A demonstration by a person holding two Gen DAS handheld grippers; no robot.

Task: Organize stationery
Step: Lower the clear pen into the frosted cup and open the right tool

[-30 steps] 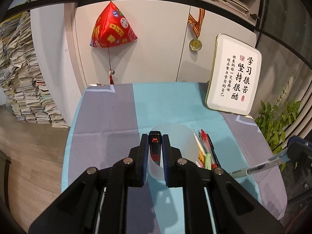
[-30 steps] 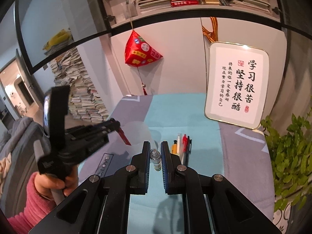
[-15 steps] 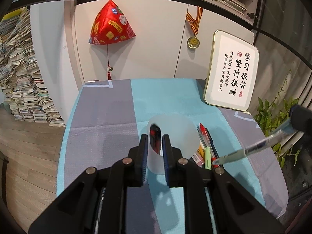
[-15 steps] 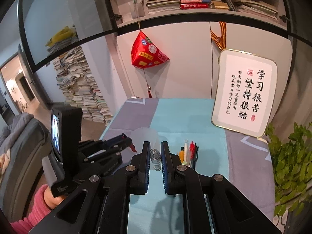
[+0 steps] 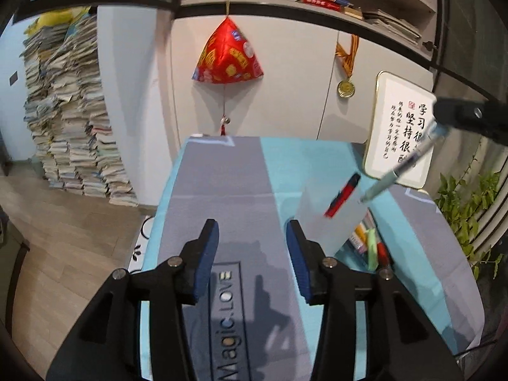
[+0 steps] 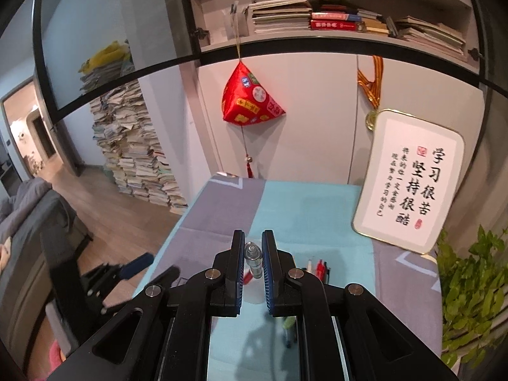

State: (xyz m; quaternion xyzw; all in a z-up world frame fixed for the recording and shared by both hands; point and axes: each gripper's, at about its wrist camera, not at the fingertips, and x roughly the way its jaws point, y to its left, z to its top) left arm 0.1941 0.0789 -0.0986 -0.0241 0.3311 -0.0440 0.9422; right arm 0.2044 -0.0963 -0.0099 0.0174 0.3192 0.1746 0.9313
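Observation:
In the left wrist view my left gripper hangs over the grey part of the tablecloth, its jaws opening with nothing between them. To its right stands a translucent cup with a red and black pen leaning in it. My right gripper comes in from the upper right, shut on a clear pen whose tip points down at the cup's rim. In the right wrist view the clear pen sits between the shut right gripper. The cup shows just below it.
Several loose pens lie on the cloth right of the cup. A framed calligraphy board leans at the back right, with a potted plant beside the table. Stacked papers rise at the left. The left gripper is low left.
My left gripper has let go of the red and black pen, which now leans in the cup, opened, and drawn away to the left. The right gripper has carried the clear pen toward the cup.

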